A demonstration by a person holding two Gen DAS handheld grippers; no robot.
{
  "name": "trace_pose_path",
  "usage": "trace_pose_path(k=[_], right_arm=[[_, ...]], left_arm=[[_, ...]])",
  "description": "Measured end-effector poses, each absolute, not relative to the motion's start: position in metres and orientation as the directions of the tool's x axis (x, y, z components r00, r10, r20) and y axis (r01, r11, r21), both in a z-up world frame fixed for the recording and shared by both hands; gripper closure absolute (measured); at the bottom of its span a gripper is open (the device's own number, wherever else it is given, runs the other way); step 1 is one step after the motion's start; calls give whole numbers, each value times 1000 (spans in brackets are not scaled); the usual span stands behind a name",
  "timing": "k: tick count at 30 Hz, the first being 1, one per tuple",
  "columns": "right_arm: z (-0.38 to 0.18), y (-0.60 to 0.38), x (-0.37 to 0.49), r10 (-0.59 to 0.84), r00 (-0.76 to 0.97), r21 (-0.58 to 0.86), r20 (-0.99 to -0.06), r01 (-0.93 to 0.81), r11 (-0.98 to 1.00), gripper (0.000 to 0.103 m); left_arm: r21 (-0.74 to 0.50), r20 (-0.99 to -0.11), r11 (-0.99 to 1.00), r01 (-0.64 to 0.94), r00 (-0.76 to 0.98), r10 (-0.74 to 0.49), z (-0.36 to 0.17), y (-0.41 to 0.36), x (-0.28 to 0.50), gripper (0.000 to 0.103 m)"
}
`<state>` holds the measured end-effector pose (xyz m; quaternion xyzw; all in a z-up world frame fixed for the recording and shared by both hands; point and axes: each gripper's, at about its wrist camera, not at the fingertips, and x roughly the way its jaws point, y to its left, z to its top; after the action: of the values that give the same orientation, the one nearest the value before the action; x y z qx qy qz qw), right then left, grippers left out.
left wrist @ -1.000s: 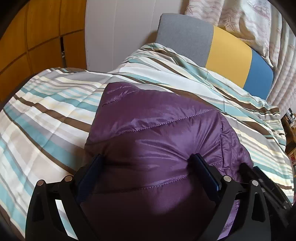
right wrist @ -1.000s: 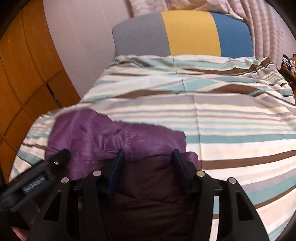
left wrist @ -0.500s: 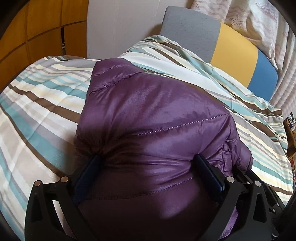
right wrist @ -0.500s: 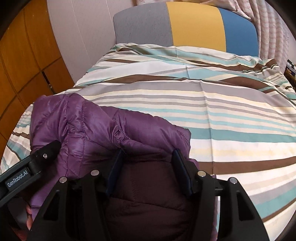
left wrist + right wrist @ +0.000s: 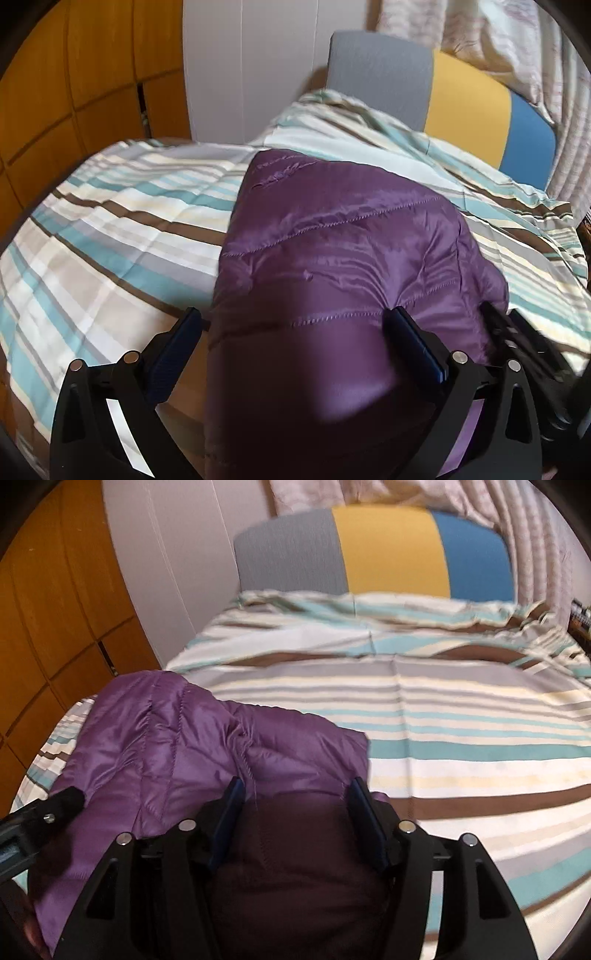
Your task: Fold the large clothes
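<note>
We recorded the purple quilted jacket (image 5: 343, 258) lying bunched on the striped bed cover (image 5: 110, 236), near the bed's front edge. The left claw (image 5: 295, 325) stood wide: its right pad touched the jacket, its left pad stood just clear of the fabric, so no grip. The right claw (image 5: 295, 794) had just been opening, a fold of jacket (image 5: 207, 746) between its pads; whether they pressed it, we could not tell.
</note>
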<state>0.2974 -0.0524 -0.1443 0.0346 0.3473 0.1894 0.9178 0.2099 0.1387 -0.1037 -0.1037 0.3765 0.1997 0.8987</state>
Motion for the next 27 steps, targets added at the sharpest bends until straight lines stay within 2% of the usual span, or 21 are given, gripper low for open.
trace_pose_path(k=[2,4,9,12,15,17,19,23,27], right_arm=[[-141,-60,279,357,720,172,-595,-321,932,34],[-142,-64,269,340,728,155,-595,-312,937,33],[-151,-53,283,309,689,115,-656,-314,942,31],[-151,-53,284,310,683,118,-661,-314,942,28],[-142,-62,271,302,693,123,-654,-297,947,20],[-135,-73,254,333,694,167,-638,-297,940,10],[-129,-83,235,378,694,211,-613,-318,924,8],[-120,-92,201,396,700,186,-594,-359,915,2],[-116,-103,171,416,686,190,-596,-383,904,2]], left_arm=[[-11,-689,905,-425,659,301,-105,134,206,3],[0,-665,911,-412,680,308,-111,132,206,3],[-30,-695,914,-404,666,272,-124,141,224,3],[-70,-698,916,-395,676,238,-121,144,217,3],[-88,-692,918,-386,687,223,-108,141,196,3],[-86,-676,921,-380,701,227,-102,134,176,3],[-83,-661,920,-383,712,237,-98,127,154,3],[-91,-642,917,-388,727,244,-94,115,116,3],[-87,-650,914,-395,718,249,-90,108,88,3]])
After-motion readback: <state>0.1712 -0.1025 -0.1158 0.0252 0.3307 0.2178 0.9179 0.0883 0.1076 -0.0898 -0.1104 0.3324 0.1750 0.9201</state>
